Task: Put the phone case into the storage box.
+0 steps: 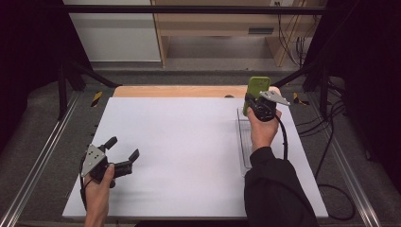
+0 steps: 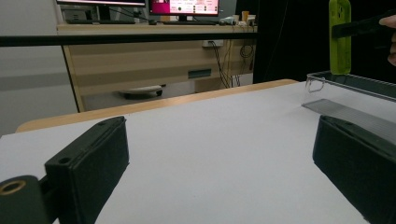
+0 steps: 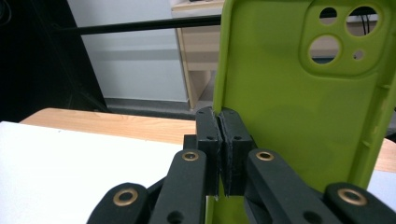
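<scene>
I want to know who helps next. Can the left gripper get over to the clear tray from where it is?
Probably yes. The left gripper is open with nothing in it, and only bare white table lies between it and the clear tray, though the right gripper holds the green phone case above it.

We identify the setting as a laboratory recording station inside an office-type room. A white work surface [image 1: 179, 156] lies on a wooden table [image 1: 170, 91], enclosed by a black metal frame [image 1: 189, 9] with floor rails [image 1: 42, 151]. Loose cables [image 1: 326, 142] run alongside, and lit monitors [image 2: 184, 7] stand on a wooden desk [image 2: 154, 51] behind.
</scene>
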Motion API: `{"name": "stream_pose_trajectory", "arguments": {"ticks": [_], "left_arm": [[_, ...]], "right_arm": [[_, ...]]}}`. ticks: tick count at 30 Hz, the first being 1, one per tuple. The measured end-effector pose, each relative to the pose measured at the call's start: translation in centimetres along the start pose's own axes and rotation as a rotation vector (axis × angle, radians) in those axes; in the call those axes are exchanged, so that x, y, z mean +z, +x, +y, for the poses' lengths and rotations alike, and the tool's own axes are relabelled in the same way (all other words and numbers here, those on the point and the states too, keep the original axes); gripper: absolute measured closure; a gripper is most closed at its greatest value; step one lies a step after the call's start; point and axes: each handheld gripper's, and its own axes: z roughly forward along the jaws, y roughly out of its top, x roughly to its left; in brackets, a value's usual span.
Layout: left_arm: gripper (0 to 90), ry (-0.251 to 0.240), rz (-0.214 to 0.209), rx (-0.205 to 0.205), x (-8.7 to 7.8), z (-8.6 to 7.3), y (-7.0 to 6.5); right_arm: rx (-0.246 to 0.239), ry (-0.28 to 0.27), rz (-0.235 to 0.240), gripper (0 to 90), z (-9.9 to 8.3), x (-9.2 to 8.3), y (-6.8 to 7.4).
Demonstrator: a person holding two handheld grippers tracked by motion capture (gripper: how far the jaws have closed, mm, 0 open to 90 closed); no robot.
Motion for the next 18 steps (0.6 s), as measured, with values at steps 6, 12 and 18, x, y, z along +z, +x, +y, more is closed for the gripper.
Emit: {"name": "stream_pose_trajectory", "arguments": {"ticks": [6,12,18], "left_arm": [[3.2,0.004,-0.001,0.006,-0.1,0.0,0.1],[3.2,-0.002,-0.002,-0.001,0.0,0.0,0.1],[3.2,-0.007,-0.001,0.003,-0.1,0.1,0.1]], "right_arm": [[0.002,0.017,-0.009,87.9,-0.5,0.6,-0.1],[-0.006,0.037,-0.017,87.8,-1.0,1.3,0.0],[-0.006,0.05,-0.023,87.8,-1.2,1.5,-0.1]]}}
